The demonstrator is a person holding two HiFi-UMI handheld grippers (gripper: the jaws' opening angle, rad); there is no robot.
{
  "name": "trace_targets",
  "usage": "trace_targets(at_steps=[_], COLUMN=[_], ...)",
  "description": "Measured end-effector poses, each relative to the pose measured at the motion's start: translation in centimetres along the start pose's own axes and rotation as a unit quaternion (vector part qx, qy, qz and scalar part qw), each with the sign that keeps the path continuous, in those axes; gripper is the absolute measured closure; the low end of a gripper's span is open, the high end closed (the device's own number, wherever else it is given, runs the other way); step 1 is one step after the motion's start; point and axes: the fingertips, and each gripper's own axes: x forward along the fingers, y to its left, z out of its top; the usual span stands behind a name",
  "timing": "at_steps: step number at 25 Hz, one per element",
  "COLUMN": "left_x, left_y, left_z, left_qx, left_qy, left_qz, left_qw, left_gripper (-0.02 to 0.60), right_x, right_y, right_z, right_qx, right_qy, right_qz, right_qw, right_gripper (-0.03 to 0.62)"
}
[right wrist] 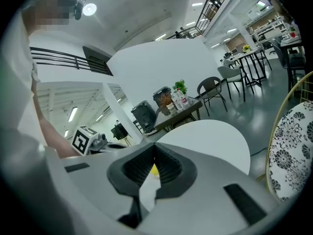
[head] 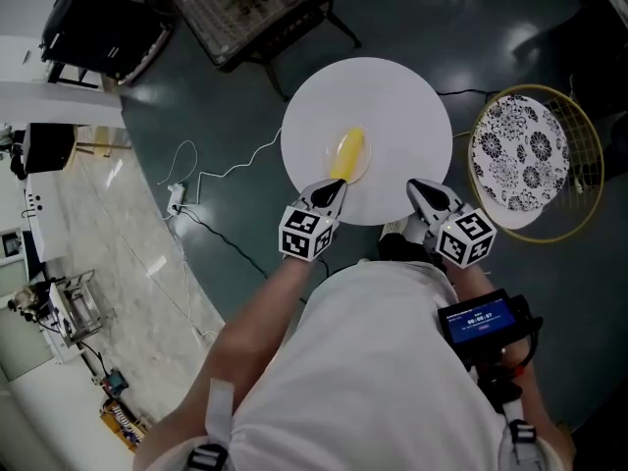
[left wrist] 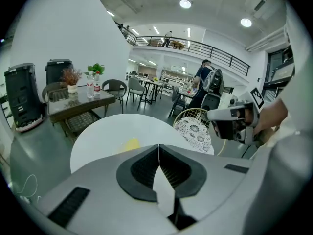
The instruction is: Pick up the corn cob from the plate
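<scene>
A yellow corn cob (head: 347, 153) lies on a pale plate (head: 366, 162) near the front of a round white table (head: 392, 96). My left gripper (head: 332, 190) hangs just short of the cob's near end, its jaws shut with nothing between them. My right gripper (head: 422, 190) is over the table's front edge, right of the cob, and is also shut and empty. In the left gripper view the cob (left wrist: 131, 143) shows beyond the closed tips (left wrist: 158, 148). The right gripper view shows a bit of the cob (right wrist: 154, 169) behind its closed jaws (right wrist: 155, 147).
A gold wire chair with a black-and-white patterned cushion (head: 520, 155) stands right of the table. A dark slatted table with bottles (head: 260, 3) and a black box (head: 98, 23) stand at the back left. A white cable (head: 196, 180) lies on the floor.
</scene>
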Motion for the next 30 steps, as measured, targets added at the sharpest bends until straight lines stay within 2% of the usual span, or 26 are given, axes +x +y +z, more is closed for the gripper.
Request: trace_targets(at_steps=[4,8,12,14,21,26,30], left_x=[1.8,3.5,4.7,5.2,7.1,8.5,9.6], left_y=[1.3,2.6,4.2,4.9,6.3,7.0,6.9], left_z=[-0.9,-1.6,-1.7,-1.7,-3.1,-4.1,-4.7], left_qx=[-0.004,-0.030,-0.031,-0.028,-0.016,-0.009,-0.011], left_qy=[0.043,0.080,0.107,0.118,0.178,0.217,0.240], left_qz=[0.008,0.000,0.016,0.023,0.045,0.055,0.044], left_qw=[0.9990,0.9964,0.9936,0.9924,0.9828,0.9746,0.9696], left_gripper=[0.574,0.572,0.571,0.521,0.453,0.351,0.331], right_x=[0.5,0.7,0.5,0.4,-0.2,-0.6,-0.7], right_y=[-1.2,-2.3,-3.2,-3.4,-4.6,-5.3,-5.6], right_z=[0.2,0.8,1.1,1.0,0.4,0.1,-0.3], right_qx=[0.008,0.016,0.022,0.028,0.047,0.055,0.062], right_qy=[0.003,0.001,-0.002,-0.003,-0.009,-0.009,-0.011], right_qz=[0.002,-0.001,-0.009,-0.013,-0.025,-0.033,-0.036], right_qw=[1.000,1.000,1.000,1.000,0.999,0.998,0.997], right_gripper=[0.586,0.586,0.586,0.586,0.586,0.586,0.586])
